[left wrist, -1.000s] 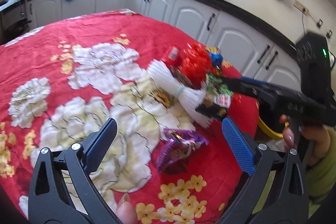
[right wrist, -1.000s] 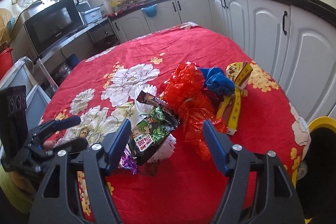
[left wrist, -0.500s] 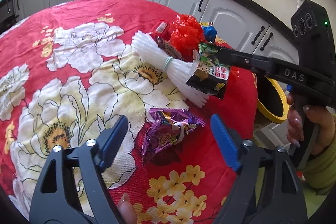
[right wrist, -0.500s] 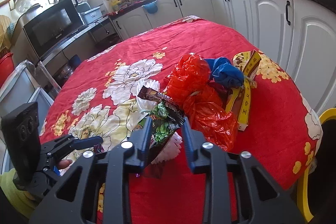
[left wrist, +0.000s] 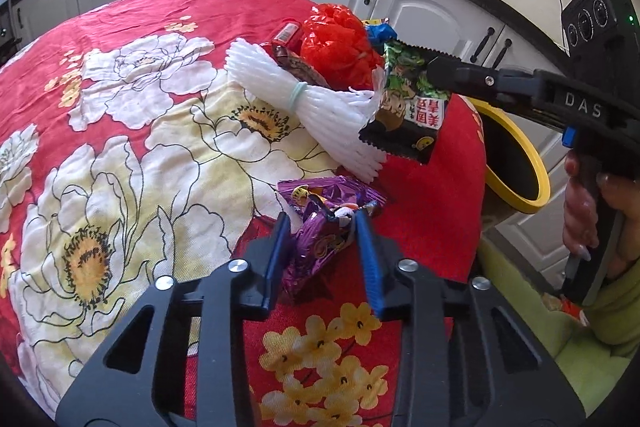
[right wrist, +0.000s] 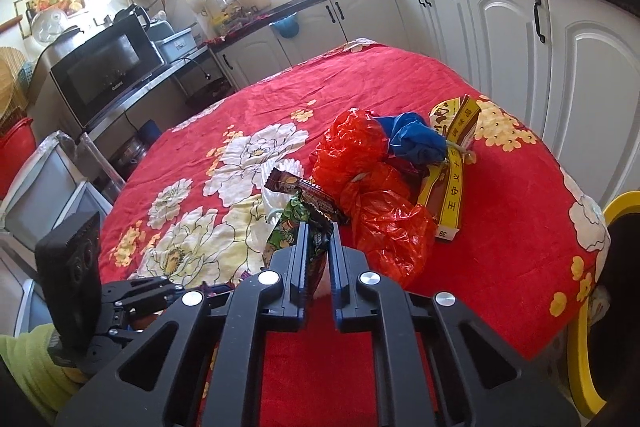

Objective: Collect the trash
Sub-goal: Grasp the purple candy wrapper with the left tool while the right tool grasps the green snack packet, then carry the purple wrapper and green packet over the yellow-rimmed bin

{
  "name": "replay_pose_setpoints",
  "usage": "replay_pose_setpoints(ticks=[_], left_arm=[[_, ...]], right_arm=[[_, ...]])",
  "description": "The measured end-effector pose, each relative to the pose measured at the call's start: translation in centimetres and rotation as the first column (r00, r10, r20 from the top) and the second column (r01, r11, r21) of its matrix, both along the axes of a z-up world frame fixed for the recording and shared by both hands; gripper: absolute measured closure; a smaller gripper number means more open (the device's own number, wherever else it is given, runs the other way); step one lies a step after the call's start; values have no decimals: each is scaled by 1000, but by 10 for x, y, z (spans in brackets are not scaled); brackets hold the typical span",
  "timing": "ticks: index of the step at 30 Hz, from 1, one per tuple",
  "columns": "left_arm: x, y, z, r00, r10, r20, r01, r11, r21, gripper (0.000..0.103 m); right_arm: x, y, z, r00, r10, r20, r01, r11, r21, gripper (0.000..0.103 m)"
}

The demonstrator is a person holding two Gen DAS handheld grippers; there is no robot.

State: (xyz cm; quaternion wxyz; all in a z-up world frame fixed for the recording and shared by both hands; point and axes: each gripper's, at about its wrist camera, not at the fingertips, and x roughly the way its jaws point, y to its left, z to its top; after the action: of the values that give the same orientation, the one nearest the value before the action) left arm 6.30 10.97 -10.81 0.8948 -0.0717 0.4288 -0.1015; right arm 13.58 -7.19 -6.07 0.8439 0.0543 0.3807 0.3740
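Bare tablecloth [left wrist: 120,75] lies open leftward — trash pile [left wrist: 336,39] and bin [left wrist: 516,163] crowd the right.

The white letters "DAS" stand on the black body of the right gripper [left wrist: 434,75], at the right of the left wrist view. The green and black snack wrapper [left wrist: 408,107] pinched in it, right of centre, carries red panels with large Chinese characters, upside down in this view; they look like 美国 and 青豆, though this is not certain. In the right wrist view the yellow carton [right wrist: 450,183], right of centre, bears a column of dark Chinese characters, among them 王, and the number "39" on its white near end. The microwave [right wrist: 106,67] at upper left shows a small brand word, too fine to read surely.
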Motion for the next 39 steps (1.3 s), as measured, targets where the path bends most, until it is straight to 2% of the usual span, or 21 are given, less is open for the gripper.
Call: replay_pose_setpoints(ticks=[8, 17, 39], left_arm=[[-8, -17, 16, 997, -59, 54, 56, 998, 41, 95], [-16, -40, 37, 987, -128, 100, 125, 991, 43, 96], [6, -107, 86, 958, -172, 230, 157, 984, 83, 96]], right_arm=[[-4, -15, 4, 1000, -8, -2, 8, 1000, 29, 94], [-8, -35, 14, 999, -36, 2, 35, 997, 61, 94], [-5, -120, 48, 980, -189, 61, 179, 974, 140, 94]])
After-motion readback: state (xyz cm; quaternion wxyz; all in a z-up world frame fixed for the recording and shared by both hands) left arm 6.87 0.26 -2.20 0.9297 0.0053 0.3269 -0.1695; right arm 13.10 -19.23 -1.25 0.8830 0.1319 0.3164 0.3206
